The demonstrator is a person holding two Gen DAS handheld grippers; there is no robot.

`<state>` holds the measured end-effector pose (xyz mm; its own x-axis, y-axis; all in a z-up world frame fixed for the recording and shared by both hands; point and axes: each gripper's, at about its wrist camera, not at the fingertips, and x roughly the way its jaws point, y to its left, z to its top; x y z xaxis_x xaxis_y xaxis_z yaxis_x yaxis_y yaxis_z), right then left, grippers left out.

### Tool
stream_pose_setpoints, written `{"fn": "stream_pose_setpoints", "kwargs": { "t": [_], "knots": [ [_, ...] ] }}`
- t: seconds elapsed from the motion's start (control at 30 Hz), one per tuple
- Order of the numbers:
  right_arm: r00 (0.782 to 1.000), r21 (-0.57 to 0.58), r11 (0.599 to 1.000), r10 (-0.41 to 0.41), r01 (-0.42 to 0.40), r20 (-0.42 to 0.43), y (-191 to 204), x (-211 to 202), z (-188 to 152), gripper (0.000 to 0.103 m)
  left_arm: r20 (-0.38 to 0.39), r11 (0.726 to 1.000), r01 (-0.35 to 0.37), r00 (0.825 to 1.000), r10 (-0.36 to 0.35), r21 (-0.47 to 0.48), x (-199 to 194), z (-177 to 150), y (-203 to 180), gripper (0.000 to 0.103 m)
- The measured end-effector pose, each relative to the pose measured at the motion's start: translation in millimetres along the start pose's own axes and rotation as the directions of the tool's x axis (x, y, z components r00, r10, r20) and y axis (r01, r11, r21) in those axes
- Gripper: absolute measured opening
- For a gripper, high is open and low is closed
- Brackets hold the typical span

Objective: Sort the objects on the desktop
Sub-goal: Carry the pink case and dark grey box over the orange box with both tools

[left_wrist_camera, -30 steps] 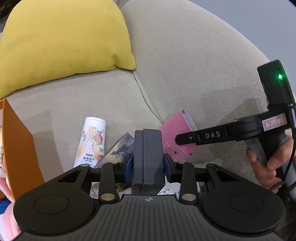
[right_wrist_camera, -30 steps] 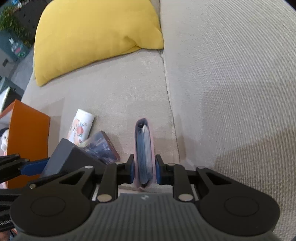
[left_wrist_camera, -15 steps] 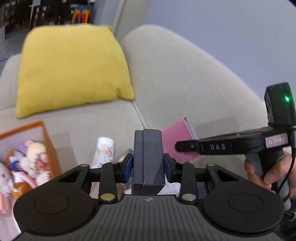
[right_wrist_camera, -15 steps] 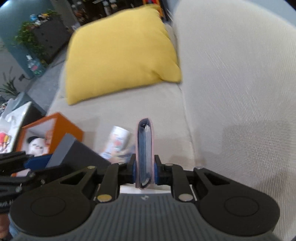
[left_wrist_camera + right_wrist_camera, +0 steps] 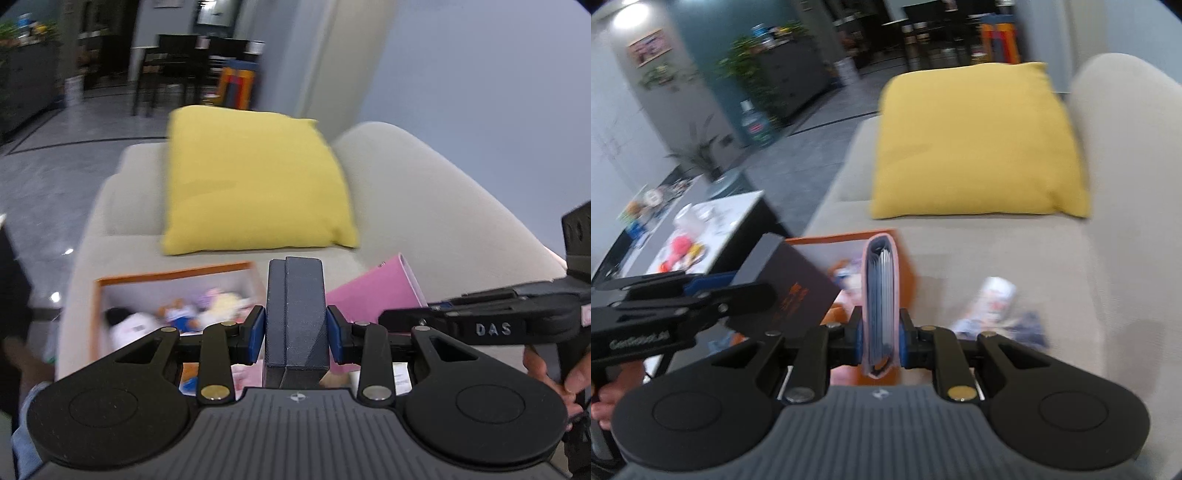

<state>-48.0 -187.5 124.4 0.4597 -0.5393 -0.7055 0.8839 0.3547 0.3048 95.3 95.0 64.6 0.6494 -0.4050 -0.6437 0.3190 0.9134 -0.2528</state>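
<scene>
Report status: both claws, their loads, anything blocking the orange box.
Left claw shut on dark grey box. Right claw shut on pink card wallet. Orange box ahead, open, toys inside. Nothing blocking.

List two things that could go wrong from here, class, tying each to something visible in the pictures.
1. The right gripper pinches the pink card holder only at its lower end, so it might tip or slip out.
2. The left gripper carries the dark box close beside the card holder above the orange bin; the two loads could bump, and a dropped one might miss the bin.
</scene>
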Motion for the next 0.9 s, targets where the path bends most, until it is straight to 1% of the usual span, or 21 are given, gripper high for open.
{"fn": "stream_pose_setpoints", "kwargs": {
  "t": [0.17,0.23,0.3,0.4,0.57,0.67,0.77,0.9],
  "knots": [
    [0.995,-0.027,0.997,0.073,-0.075,-0.064,40.6,39.7,-7.2,0.018,-0.012,0.995,-0.06,0.998,0.06,-0.082,-3.1,-15.9,41.1,0.04],
    [0.994,-0.049,0.996,0.073,-0.077,-0.083,56.8,55.0,-10.5,0.018,-0.03,0.99,-0.079,0.997,0.076,-0.114,-1.2,-24.5,58.7,0.04],
    [0.993,-0.072,0.996,0.045,-0.053,-0.108,71.8,75.1,-15.7,0.018,-0.05,0.984,-0.088,0.995,0.081,-0.153,7.7,-33.3,74.2,0.04],
    [0.99,-0.1,0.995,-0.018,0.003,-0.142,86.8,105.8,-24.7,0.018,-0.066,0.975,-0.085,0.995,0.073,-0.206,17.8,-46.9,93.2,0.04],
    [0.973,-0.086,0.992,-0.107,0.091,-0.206,88.5,143.2,-36.9,0.018,-0.094,0.963,-0.059,0.995,0.035,-0.264,31.1,-72.1,111.3,0.04],
    [0.959,-0.093,0.985,-0.165,0.147,-0.229,88.0,153.7,-42.5,0.018,-0.096,0.958,-0.044,0.995,0.018,-0.283,39.5,-81.9,114.8,0.04],
    [0.95,-0.088,0.98,-0.193,0.176,-0.245,85.8,163.0,-45.3,0.019,-0.099,0.957,-0.035,0.995,0.007,-0.288,45.8,-88.3,114.5,0.039],
    [0.94,-0.084,0.973,-0.23,0.215,-0.252,82.7,169.8,-47.5,0.018,-0.113,0.951,-0.041,0.994,0.007,-0.305,58.9,-95.4,117.0,0.04]
  ]
}}
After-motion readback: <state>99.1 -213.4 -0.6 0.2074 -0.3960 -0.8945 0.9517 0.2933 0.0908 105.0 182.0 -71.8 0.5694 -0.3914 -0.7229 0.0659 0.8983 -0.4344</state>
